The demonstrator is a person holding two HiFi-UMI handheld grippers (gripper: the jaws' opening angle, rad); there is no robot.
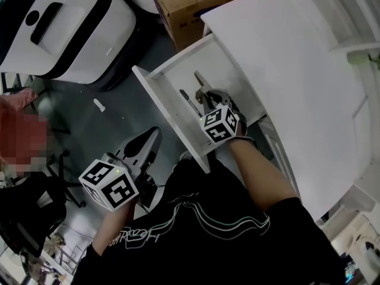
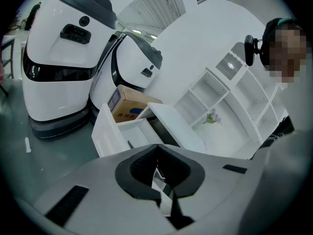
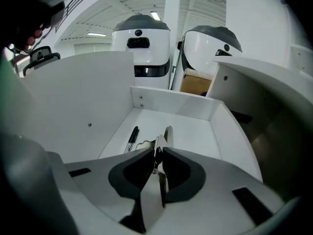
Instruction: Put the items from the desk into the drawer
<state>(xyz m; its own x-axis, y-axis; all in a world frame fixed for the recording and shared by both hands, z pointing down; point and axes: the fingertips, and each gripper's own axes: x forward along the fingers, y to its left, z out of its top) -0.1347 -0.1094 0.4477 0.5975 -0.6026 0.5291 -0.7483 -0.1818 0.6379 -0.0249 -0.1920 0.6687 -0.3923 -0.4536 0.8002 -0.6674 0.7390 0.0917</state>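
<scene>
The white drawer stands pulled out from under the white desk top. My right gripper is down inside it, shut on a thin silver metal tool that sticks out past the fingertips. In the right gripper view the tool runs between the nearly closed jaws of the right gripper, just above the drawer floor. A black marker lies to its left, and the marker shows in the head view too. My left gripper hangs low outside the drawer, shut and empty; in its own view the left gripper faces the drawer.
A cardboard box sits on the floor beyond the drawer. Large white machines stand to the left on the grey floor. A white shelf unit rises at the back of the desk. The drawer's front panel is nearest me.
</scene>
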